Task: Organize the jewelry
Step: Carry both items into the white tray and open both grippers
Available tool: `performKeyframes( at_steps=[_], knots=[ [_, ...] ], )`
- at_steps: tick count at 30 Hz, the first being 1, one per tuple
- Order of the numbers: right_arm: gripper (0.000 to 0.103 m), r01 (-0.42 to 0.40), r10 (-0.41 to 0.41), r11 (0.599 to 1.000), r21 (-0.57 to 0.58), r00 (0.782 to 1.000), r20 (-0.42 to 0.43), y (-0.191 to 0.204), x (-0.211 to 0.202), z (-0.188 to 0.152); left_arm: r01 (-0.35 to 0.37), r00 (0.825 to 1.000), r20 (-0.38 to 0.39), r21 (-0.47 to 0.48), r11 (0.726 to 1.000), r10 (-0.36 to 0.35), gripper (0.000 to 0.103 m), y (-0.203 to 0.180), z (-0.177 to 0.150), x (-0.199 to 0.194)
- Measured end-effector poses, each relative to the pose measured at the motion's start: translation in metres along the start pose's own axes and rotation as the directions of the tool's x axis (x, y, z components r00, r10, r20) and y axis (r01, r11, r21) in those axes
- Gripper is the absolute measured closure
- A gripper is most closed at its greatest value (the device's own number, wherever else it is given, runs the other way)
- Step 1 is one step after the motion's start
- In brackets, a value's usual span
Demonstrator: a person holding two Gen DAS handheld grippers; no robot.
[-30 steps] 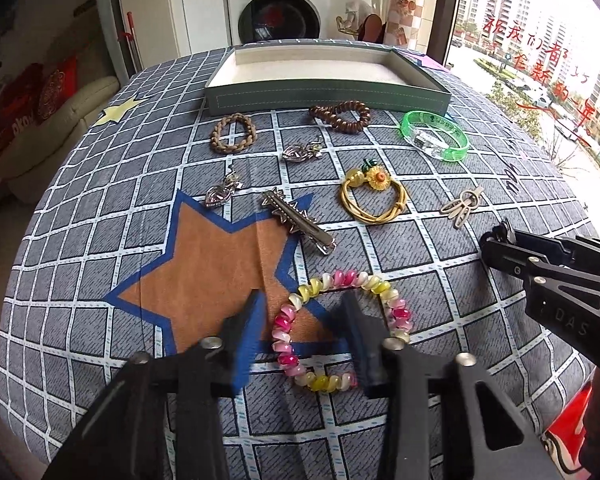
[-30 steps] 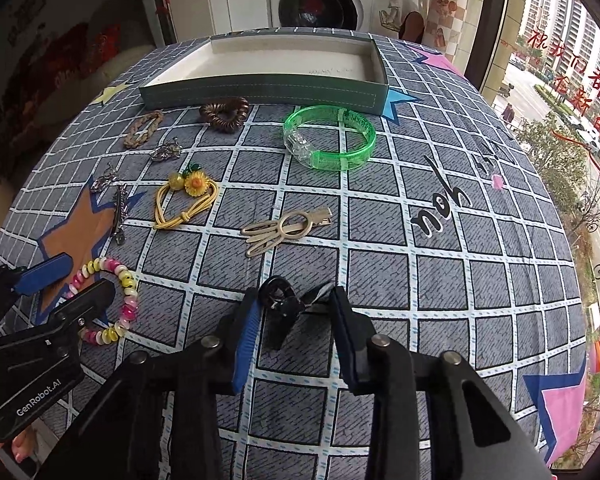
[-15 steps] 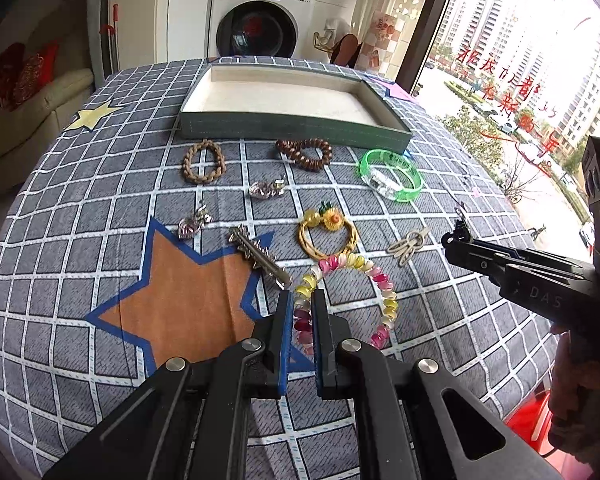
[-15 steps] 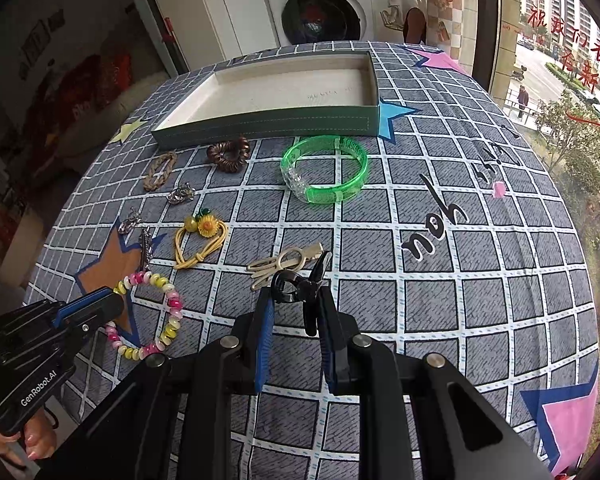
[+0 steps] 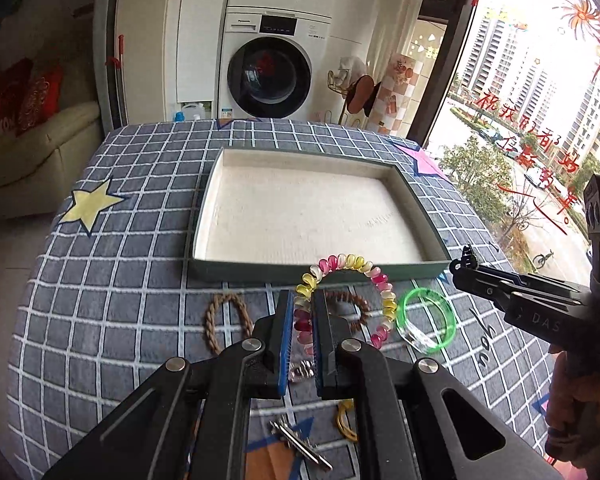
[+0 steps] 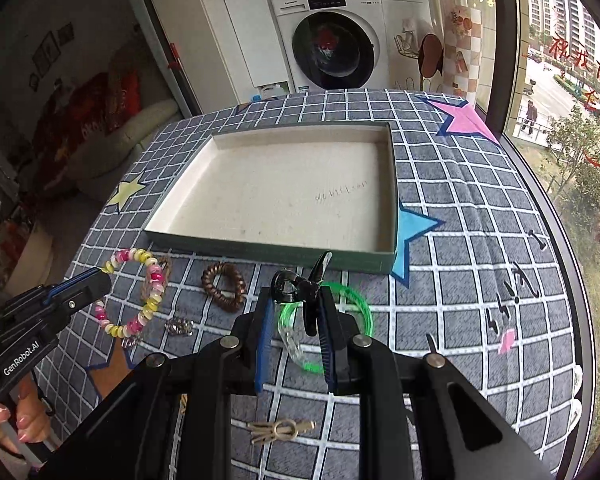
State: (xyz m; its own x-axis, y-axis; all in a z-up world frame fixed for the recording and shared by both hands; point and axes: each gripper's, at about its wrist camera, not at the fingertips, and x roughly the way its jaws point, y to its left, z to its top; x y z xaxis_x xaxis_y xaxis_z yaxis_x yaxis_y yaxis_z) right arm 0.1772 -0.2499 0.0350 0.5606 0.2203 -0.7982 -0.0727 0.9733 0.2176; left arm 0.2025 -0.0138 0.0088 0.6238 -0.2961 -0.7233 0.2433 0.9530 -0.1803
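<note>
My left gripper (image 5: 302, 300) is shut on a pink and yellow beaded bracelet (image 5: 350, 266) and holds it in the air in front of the green tray (image 5: 260, 272), whose white floor is bare. The bracelet also shows in the right wrist view (image 6: 148, 292). My right gripper (image 6: 296, 300) is shut on a black hair clip (image 6: 296, 288) and holds it above the green bangle (image 6: 360, 300), near the tray's front wall (image 6: 268, 246). The right gripper shows in the left wrist view (image 5: 468, 266).
On the checked cloth lie a brown braided ring (image 5: 224, 320), a brown coil tie (image 6: 224, 286), a green bangle (image 5: 426, 322), a silver clip (image 5: 300, 444), a small silver piece (image 6: 179, 326) and a gold clip (image 6: 280, 430). A washing machine (image 5: 272, 68) stands behind the table.
Both grippers closed on their items, lifted them off the cloth and moved forward toward the tray. The bracelet and the black clip now hang in the air.
</note>
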Motion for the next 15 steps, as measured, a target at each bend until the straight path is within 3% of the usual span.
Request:
performKeyframes(
  at_steps=[8,15],
  knots=[
    [0.08,0.002,-0.002,1.0,0.011,1.0,-0.016,-0.009,0.057,0.069,-0.055,0.999,-0.004,0.003,0.999,0.055,0.082,0.016,0.059,0.073],
    [0.08,0.033,-0.032,0.999,0.02,0.997,-0.074,-0.022,0.117,0.101,-0.115,0.991,-0.07,0.026,0.993,0.117,0.082,0.023,0.078,0.138]
  ],
)
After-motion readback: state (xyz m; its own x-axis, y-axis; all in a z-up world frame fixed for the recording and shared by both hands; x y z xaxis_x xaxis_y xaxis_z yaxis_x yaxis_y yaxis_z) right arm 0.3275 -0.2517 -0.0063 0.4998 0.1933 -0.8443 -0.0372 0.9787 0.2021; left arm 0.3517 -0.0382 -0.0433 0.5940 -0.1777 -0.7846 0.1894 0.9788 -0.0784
